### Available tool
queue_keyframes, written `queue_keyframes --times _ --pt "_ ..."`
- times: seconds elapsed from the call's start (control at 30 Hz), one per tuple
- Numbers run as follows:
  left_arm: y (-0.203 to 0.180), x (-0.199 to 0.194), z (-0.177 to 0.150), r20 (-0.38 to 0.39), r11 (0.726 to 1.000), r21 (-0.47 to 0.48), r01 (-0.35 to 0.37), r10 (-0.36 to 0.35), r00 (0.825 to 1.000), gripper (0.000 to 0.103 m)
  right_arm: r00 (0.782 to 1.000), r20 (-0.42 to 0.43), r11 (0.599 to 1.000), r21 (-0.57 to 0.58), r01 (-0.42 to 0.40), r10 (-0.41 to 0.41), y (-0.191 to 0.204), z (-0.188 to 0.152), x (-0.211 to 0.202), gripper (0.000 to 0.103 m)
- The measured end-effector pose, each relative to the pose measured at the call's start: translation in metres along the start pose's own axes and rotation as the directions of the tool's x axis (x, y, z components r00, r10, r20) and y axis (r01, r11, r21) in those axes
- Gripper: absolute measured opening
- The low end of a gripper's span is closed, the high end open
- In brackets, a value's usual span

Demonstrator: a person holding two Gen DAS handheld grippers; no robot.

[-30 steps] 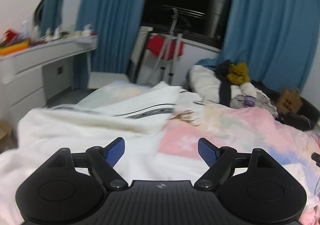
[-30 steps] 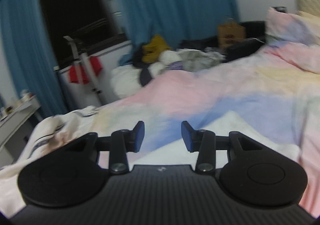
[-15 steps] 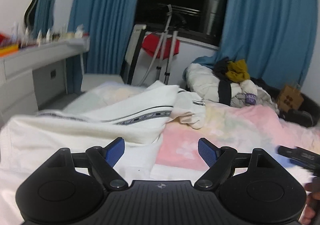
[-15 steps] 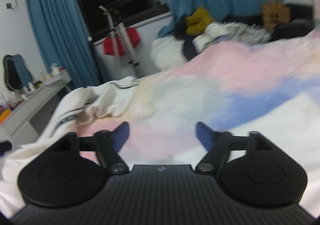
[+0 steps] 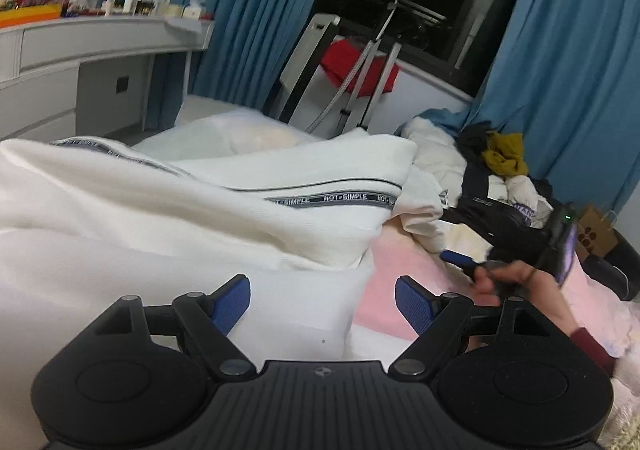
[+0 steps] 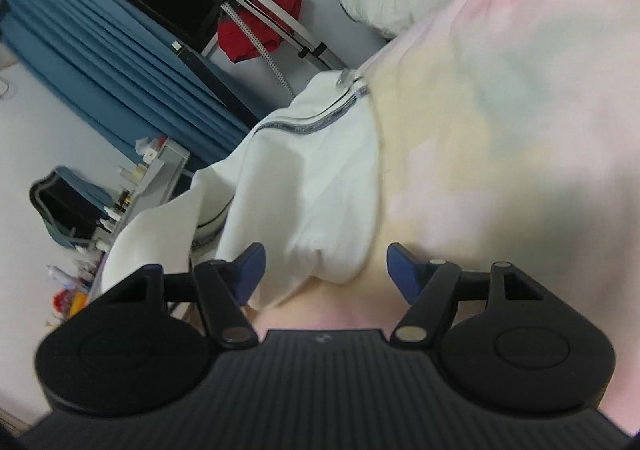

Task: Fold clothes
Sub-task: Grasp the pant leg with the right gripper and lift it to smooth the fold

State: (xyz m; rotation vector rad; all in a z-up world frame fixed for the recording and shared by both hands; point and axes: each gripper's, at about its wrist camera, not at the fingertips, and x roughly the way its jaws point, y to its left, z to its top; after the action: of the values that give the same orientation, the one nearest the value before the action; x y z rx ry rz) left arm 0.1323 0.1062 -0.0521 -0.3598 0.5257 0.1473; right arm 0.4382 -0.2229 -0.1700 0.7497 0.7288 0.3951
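A white garment (image 5: 192, 210) with a dark lettered stripe lies crumpled on the pastel pink duvet (image 5: 400, 278). My left gripper (image 5: 323, 302) hangs open just above its near edge, with nothing between the fingers. In the left wrist view, a hand holds my right gripper (image 5: 460, 260) to the right, by the garment's far corner. In the rolled right wrist view, the white garment (image 6: 312, 178) ends in a rounded sleeve tip that lies between the jaws of my right gripper (image 6: 326, 268). Those jaws are closing, and the pads are not clamping the cloth.
A heap of other clothes (image 5: 500, 166) sits at the far end of the bed. Beyond it are blue curtains (image 5: 580, 70), a metal rack with a red cloth (image 5: 360, 66) and a brown paper bag (image 5: 596, 234). A white dresser (image 5: 80, 50) with bottles stands on the left.
Both grippers have come down toward the white garment. The right one swung left across the bed, rolled, widened its jaws and now appears in the left wrist view.
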Motion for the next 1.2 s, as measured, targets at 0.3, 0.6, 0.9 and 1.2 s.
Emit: queue_keyframes --times 0.3,0.6,0.9,1.2 --pt "0.000 0.002 -0.006 0.045 0.999 0.028 -0.015 0.014 0.999 0.081 0.978 0.193 0.987 -0.124 0.103 -0.077 0.041 0.005 -0.045 0.014" --pt "-0.011 -0.020 -0.007 0.074 0.996 0.081 0.034 -0.040 0.997 0.081 0.880 0.461 0.961 -0.171 0.217 -0.117 0.044 0.098 -0.207 0.013" --pt "-0.031 -0.001 -0.021 -0.026 0.976 0.174 0.127 -0.125 0.992 0.081 0.737 0.537 0.866 -0.025 0.500 -0.410 -0.047 0.164 -0.312 0.013" --pt "-0.029 0.011 -0.027 -0.043 0.979 0.162 0.125 -0.119 0.992 0.081 0.763 0.354 0.812 -0.017 0.584 -0.541 -0.058 0.175 -0.264 0.013"
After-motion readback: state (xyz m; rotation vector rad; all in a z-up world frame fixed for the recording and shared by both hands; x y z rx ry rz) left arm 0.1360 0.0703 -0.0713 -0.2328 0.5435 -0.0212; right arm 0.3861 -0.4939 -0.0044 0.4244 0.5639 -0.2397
